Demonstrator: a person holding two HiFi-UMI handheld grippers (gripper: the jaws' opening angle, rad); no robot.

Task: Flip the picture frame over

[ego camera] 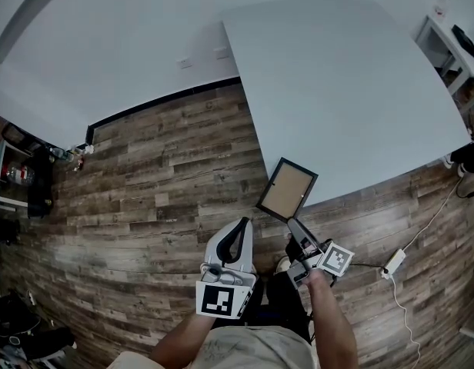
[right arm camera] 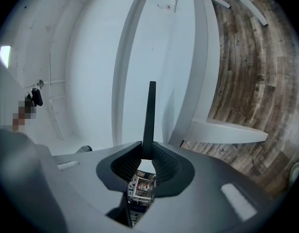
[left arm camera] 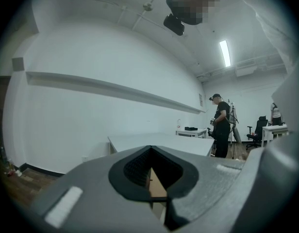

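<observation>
Frame (ego camera: pixel 287 190) aloft, seemingly mid-flip, brown side up, over near edge of surface (ego camera: pixel 352 91). Right claw (ego camera: pixel 292 223) pinching its lower corner, frame at claw's 12 o'clock. Left claw (ego camera: pixel 243 225) pressed together, empty, at 9 o'clock. Next, likely: roll wrist, lay frame flat.

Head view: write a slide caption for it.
Right gripper grips a black-rimmed rectangular picture frame, brown panel showing, over the edge of the white table; left gripper shut, empty.
</observation>
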